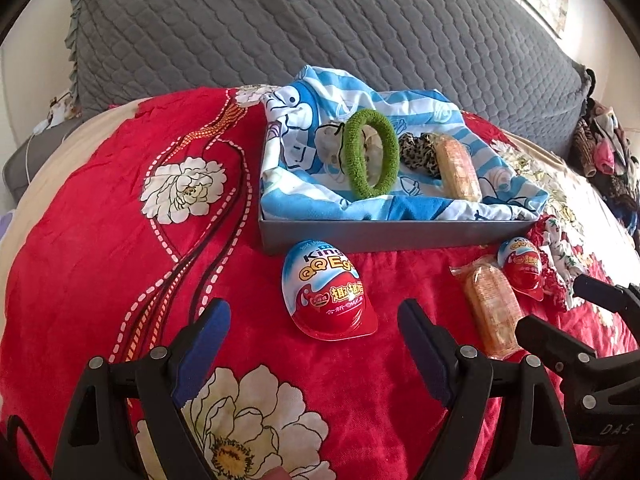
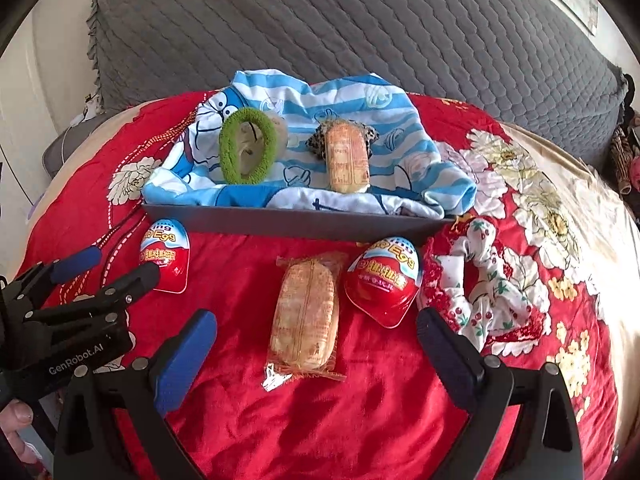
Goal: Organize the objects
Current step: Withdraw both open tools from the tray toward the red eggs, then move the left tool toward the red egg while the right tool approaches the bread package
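Egg [image 1: 329, 295] and bun [image 2: 305, 316] before tray [image 1: 360, 236]

black fingers [image 2: 456, 360], blue pads [image 2: 184, 364]

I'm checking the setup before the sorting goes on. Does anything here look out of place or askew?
Nothing is damaged or spilled. The blue striped cloth lining the grey box is rumpled and hangs over its rim. Two toy eggs, a wrapped snack and a cherry-print scrunchie lie outside the box.

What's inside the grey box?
The shallow grey box holds a blue-striped cartoon cloth, a fuzzy green hair ring, a wrapped orange snack and a leopard-print scrunchie. The cloth covers the box's bottom.
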Motion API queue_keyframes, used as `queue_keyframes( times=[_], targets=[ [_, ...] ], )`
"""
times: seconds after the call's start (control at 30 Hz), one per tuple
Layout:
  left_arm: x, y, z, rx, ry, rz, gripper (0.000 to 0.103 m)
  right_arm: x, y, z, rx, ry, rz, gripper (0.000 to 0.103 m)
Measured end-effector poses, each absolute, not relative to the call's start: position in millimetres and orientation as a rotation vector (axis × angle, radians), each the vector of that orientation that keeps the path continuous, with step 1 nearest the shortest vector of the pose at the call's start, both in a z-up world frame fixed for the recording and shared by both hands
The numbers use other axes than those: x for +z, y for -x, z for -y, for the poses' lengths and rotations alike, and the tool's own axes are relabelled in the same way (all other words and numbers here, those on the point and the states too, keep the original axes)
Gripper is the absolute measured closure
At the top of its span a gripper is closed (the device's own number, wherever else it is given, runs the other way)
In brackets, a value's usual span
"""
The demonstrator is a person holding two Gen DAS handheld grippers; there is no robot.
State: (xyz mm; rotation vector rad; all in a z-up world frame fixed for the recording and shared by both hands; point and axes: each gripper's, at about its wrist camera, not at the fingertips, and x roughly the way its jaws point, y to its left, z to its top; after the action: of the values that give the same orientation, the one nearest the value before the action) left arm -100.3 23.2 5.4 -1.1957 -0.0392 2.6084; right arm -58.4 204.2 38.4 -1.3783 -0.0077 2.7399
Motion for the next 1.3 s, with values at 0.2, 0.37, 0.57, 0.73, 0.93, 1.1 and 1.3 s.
queue_keyframes(
  times=[0.2,0.37,0.57,0.73,0.93,1.1,1.3],
  targets=[
    [3.6,102.0,-24.4,2.602,1.200,0.046,0.016,32.9,56.8,-206.1,2.719,1.396,-0.017,0.002],
    [-0.7,102.6,-26.7,2.593,1.215,0.019,0.017,28.2,56.8,-205.0,2.713,1.422,-0.029,0.002],
    [-2.9,103.6,-26.1,2.589,1.222,0.027,0.016,22.8,57.9,-207.8,2.701,1.452,-0.068,0.002],
    [-2.0,105.0,-27.6,2.589,1.213,0.025,0.016,22.3,57.8,-206.4,2.703,1.450,-0.054,0.002],
    [-0.9,106.4,-28.9,2.588,1.212,0.023,0.016,26.6,57.0,-206.6,2.708,1.421,-0.045,0.002],
    [-0.7,106.7,-28.6,2.584,1.215,0.018,0.016,26.4,58.0,-209.6,2.691,1.414,-0.061,0.002],
    [-2.7,108.2,-31.0,2.583,1.221,0.018,0.016,24.9,58.0,-212.6,2.675,1.408,-0.071,0.002]
  ],
)
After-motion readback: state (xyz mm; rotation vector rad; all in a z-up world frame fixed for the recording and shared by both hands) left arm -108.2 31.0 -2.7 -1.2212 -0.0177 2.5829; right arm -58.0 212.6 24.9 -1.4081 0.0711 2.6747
